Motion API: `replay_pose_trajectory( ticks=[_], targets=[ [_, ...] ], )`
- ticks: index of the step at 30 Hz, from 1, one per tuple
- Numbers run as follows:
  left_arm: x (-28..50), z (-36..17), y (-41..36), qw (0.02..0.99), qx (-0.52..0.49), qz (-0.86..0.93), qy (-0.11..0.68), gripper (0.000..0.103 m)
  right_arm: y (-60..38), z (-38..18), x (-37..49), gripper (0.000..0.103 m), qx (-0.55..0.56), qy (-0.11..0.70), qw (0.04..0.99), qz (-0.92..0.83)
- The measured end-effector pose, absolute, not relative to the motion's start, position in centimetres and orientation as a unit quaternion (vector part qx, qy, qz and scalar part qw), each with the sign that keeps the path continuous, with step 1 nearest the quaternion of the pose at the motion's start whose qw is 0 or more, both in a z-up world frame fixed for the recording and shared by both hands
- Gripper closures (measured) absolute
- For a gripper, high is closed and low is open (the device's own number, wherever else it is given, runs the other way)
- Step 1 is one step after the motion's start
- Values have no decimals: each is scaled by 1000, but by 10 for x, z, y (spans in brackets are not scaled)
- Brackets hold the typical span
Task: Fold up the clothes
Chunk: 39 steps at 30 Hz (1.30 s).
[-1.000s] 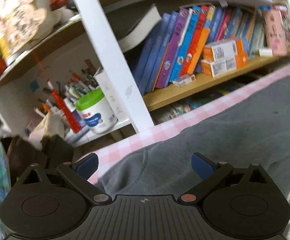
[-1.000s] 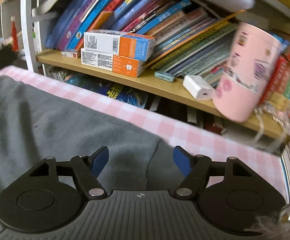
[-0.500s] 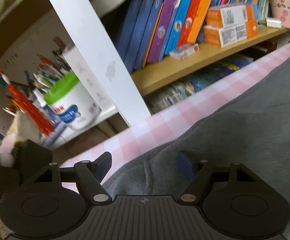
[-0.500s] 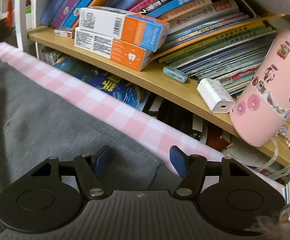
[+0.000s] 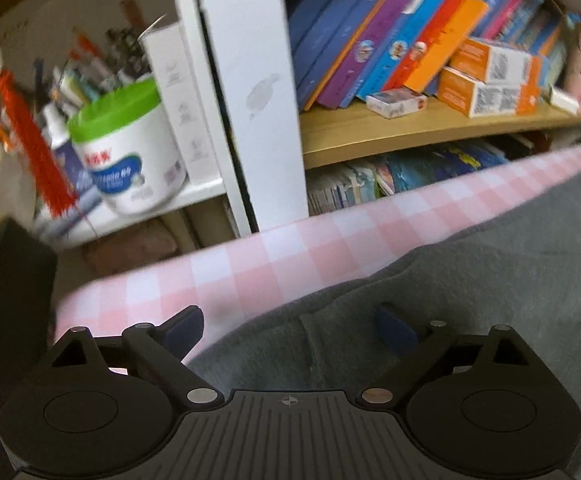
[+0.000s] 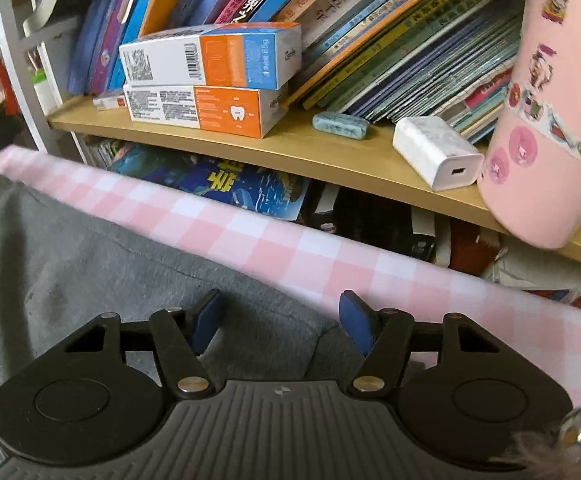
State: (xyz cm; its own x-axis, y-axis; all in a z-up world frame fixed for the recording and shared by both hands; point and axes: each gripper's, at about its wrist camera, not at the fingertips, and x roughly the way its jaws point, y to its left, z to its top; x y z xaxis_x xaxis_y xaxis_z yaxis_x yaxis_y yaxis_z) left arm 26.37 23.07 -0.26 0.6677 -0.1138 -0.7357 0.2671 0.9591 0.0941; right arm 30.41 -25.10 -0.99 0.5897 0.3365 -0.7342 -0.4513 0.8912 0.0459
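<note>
A grey garment point(image 5: 490, 280) lies flat on a pink-and-white checked cloth point(image 5: 290, 256). My left gripper point(image 5: 290, 326) hovers low over the garment's far left corner with its jaws opening; the left blue fingertip point(image 5: 186, 326) is over the checked cloth and the right one over grey fabric. In the right wrist view the same grey garment point(image 6: 90, 272) ends at a corner on the checked cloth point(image 6: 290, 252). My right gripper point(image 6: 281, 320) straddles that far right corner, its pads apart and not pressing on the fabric.
Just past the cloth's far edge stands a wooden bookshelf point(image 6: 290, 152) with leaning books, stacked orange-and-white boxes point(image 6: 210, 80), a white charger point(image 6: 438, 152) and a pink cup point(image 6: 550, 120). A white post point(image 5: 250, 100) and a green-lidded tub point(image 5: 130, 152) stand left.
Both grippers have sunk and moved forward to the garment's far corners. The left jaws narrowed, then widened again. The right jaws have narrowed a little.
</note>
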Motion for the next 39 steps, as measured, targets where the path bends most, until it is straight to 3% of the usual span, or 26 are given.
replay_pose_trajectory(
  ticks=[2, 3, 7, 9, 12, 20, 22, 23, 26, 33, 39],
  targets=[
    [261, -1, 231, 907, 82, -111, 397, 22, -251, -9, 301, 47, -73, 394, 888, 227],
    [259, 0, 231, 907, 76, -115, 399, 31, -250, -8, 301, 53, -74, 395, 887, 229],
    [253, 3, 225, 903, 76, -118, 407, 48, -247, -4, 295, 80, -77, 402, 879, 242],
    [248, 6, 222, 902, 80, -110, 409, 69, -247, -3, 291, 88, -70, 406, 878, 241],
    [240, 11, 217, 905, 98, -89, 404, 83, -247, 0, 281, 90, -79, 399, 885, 224],
    [184, 64, 216, 941, 106, -83, 310, 86, -241, 57, 205, 90, -157, 248, 939, 177],
    [161, 77, 220, 948, 108, -87, 288, 89, -245, 72, 180, 90, -165, 217, 946, 175],
    [150, 82, 222, 950, 107, -86, 279, 97, -248, 78, 166, 90, -169, 204, 949, 173],
    [114, 95, 231, 957, 97, -90, 257, 96, -252, 91, 125, 90, -191, 176, 950, 174],
    [34, 82, 229, 953, 125, -106, 255, 96, -255, 86, 37, 90, -231, 155, 939, 202],
    [-6, 58, 245, 954, 91, -99, 269, 95, -256, 63, -11, 88, -228, 190, 929, 222]
  ],
)
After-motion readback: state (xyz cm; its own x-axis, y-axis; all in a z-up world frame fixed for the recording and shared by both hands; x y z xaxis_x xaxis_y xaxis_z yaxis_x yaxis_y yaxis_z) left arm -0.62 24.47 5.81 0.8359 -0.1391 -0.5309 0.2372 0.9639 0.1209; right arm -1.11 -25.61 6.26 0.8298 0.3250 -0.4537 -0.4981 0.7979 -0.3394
